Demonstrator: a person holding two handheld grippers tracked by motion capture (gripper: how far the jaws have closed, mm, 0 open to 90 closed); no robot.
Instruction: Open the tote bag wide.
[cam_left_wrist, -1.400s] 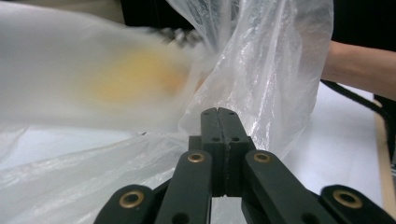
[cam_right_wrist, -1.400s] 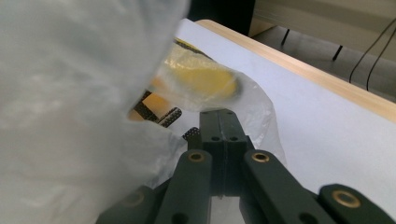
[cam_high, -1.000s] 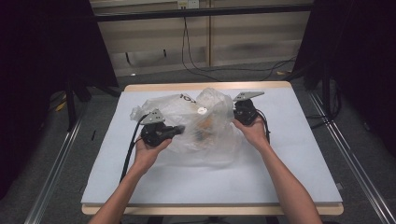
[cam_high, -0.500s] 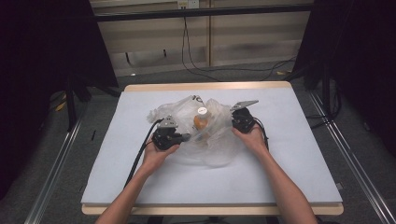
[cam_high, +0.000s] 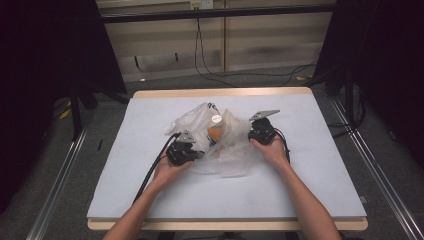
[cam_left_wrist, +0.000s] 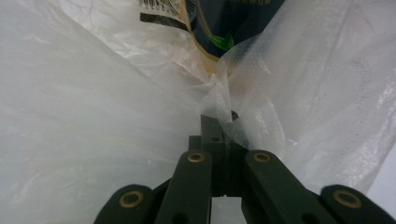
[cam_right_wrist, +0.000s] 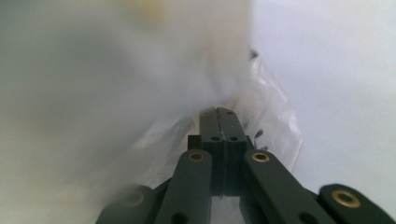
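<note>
A crumpled clear plastic bag (cam_high: 227, 152) lies in the middle of the white table (cam_high: 310, 200). Inside it stands an orange bottle (cam_high: 217, 130) with a white cap. My left gripper (cam_high: 198, 154) sits at the bag's left side, and in the left gripper view its jaws (cam_left_wrist: 217, 123) are shut with a bunched fold of the bag's film (cam_left_wrist: 93, 121) pinched between them; the bottle's label (cam_left_wrist: 233, 18) shows beyond. My right gripper (cam_high: 250, 136) is at the bag's right side. In the right gripper view it (cam_right_wrist: 218, 114) is shut on the bag's edge (cam_right_wrist: 261, 116).
Black cables trail from both grippers across the table toward the person. The table's wooden rim (cam_high: 220, 92) runs along the far side, with floor cables (cam_high: 210, 65) behind it. Metal rails (cam_high: 55, 185) flank the table.
Both grippers have come down toward the table with the bag still pinched. The bag has sunk and flattened, and the bottle inside now shows more plainly.
</note>
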